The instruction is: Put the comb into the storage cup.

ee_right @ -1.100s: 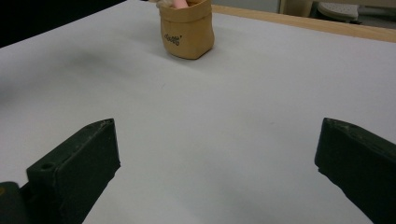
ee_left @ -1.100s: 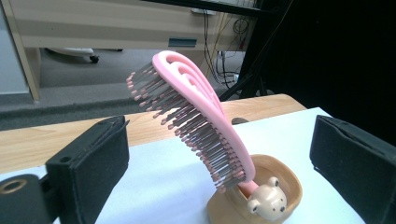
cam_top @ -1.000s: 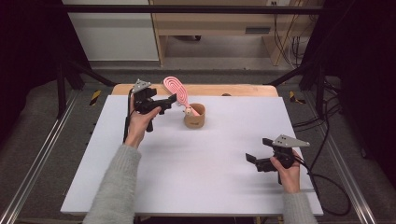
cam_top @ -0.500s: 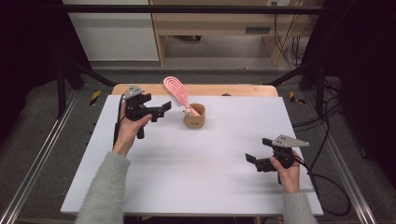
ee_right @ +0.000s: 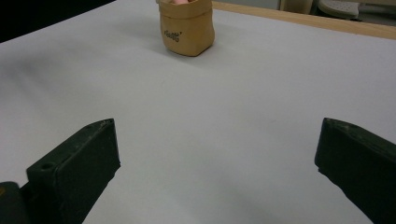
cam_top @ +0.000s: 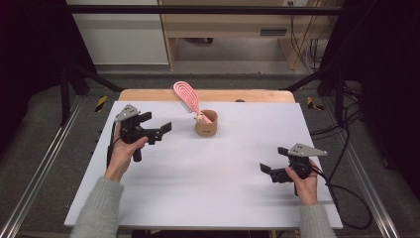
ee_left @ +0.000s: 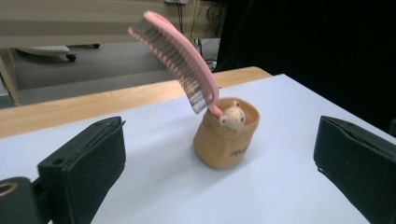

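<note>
Left hand-held gripper [cam_top: 166, 127] hovers with its jaws spread wide, holding nothing, aimed at the tan pouch [cam_top: 206, 124] near the back of my white desk [cam_top: 198, 183]. From that pouch a pink comb [cam_top: 186, 96] leans up and away. I see the right hand-held gripper [cam_top: 266, 170] low over the desk, well apart, jaws spread and empty too.

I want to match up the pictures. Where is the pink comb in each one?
High view: the pink comb leans up and left out of the tan pouch, at the table's far middle.
Left gripper view: the comb rises top centre from the pouch.
Right gripper view: just a pink bit at the pouch's mouth, top edge.
Shared landmark: the tan pouch.
</note>
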Motion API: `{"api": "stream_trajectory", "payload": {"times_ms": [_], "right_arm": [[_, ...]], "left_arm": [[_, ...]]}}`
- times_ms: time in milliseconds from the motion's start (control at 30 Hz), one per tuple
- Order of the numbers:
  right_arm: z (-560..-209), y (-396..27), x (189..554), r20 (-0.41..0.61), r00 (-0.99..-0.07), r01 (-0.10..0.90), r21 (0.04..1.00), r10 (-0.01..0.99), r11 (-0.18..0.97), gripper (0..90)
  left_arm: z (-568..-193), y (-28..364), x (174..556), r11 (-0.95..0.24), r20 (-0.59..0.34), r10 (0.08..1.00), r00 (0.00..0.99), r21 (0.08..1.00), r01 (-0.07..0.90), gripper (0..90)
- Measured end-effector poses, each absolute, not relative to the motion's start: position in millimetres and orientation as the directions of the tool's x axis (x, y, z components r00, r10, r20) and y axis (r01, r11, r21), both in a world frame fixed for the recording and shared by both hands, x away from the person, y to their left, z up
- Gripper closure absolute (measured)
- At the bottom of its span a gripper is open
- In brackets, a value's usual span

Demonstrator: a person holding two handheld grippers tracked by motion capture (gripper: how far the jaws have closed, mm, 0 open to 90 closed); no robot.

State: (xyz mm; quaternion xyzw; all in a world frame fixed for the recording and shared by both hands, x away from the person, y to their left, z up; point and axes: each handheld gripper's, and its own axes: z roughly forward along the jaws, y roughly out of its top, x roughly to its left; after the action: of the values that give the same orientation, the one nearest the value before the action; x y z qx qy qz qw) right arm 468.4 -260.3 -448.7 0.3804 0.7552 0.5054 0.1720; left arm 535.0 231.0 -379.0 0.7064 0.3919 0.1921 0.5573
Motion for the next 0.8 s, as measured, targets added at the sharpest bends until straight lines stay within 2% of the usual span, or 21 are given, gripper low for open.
{"api": "stream_trajectory", "payload": {"times_ms": [367, 800], "right_arm": [[-450, -259, 469, 0.123, -0.650, 0.406, 0.890, 0.750, 0.206, 0.4], [-451, -258, 468, 0.122, -0.651, 0.407, 0.889, 0.749, 0.209, 0.4]], "left_arm": [[-404, 251, 509, -0.085, -0.167, 0.760, 0.629, 0.933, 0.350, 2.2], [-428, 273, 483, -0.140, -0.127, 0.762, 0.634, 0.925, 0.353, 2.2]]}}
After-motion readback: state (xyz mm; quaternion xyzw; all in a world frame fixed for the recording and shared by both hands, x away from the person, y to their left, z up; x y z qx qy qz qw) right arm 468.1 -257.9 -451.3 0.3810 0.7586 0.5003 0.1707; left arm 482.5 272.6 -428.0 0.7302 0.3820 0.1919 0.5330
